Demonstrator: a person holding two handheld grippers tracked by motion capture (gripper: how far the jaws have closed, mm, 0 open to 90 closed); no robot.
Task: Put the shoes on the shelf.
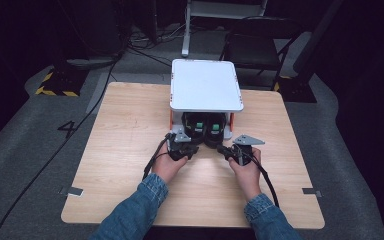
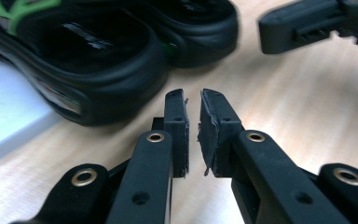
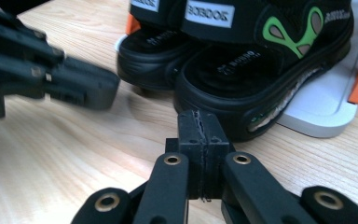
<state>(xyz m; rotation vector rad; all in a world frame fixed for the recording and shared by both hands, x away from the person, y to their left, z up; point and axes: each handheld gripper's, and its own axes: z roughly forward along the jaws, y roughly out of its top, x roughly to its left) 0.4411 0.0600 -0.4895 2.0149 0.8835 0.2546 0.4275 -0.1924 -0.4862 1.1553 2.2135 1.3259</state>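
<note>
The left gripper point(image 2: 193, 100) is seen nearly closed, a thin slit left between its pads and nothing gripped, while the right gripper point(image 3: 199, 122) is pressed fully together, also empty. Two black sandals point(image 3: 242, 70) are found just ahead of both sets of fingertips, heels poking out from under the white rack point(image 1: 206, 84). Bare table point(image 1: 130, 130) lies open on both outer sides.

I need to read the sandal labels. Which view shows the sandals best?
The right gripper view: both black sandals face it, heels and labels sharp. The left gripper view shows blurred heels; the high view shows them small under the white shelf.
</note>
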